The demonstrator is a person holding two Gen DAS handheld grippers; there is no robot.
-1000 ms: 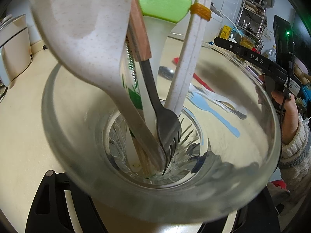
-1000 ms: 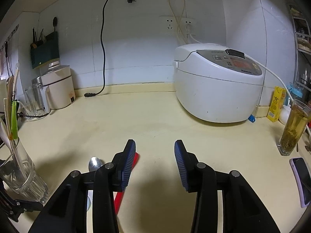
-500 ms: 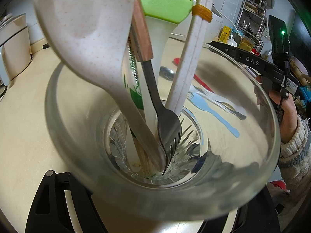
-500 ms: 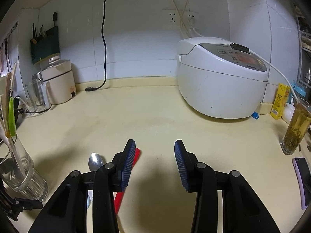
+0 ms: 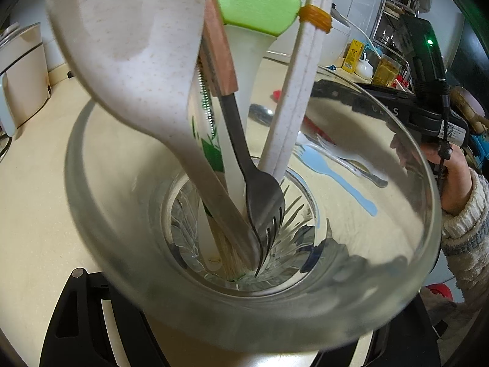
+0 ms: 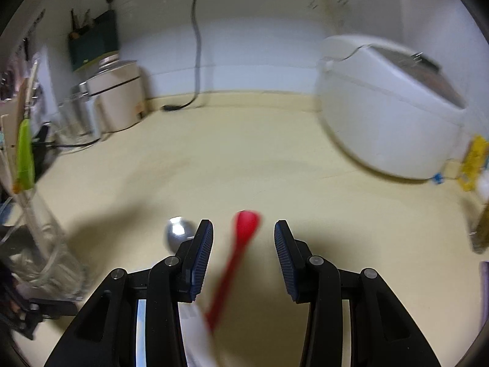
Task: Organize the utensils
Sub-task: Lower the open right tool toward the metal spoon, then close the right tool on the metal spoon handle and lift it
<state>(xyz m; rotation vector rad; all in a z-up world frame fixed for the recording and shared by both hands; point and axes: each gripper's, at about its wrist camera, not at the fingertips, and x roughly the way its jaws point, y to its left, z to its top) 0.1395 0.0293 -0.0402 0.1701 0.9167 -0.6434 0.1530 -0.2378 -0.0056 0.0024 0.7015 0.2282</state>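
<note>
Left gripper (image 5: 244, 321) fingers clasp the base of the glass jar (image 5: 382, 290), which fills the left wrist view and holds a speckled spoon (image 5: 131, 46), a dark fork (image 5: 262, 202), a green brush (image 5: 256, 9) and banded chopsticks (image 5: 293, 104); beyond the jar a blue spoon (image 5: 336, 174) lies on the counter (image 5: 33, 214). Right gripper (image 6: 243, 238), in the right wrist view, stands wide apart with the red spoon (image 6: 241, 241) lying between its pads, untouched; a metal spoon (image 6: 177, 232) lies just left, the jar further left.
</note>
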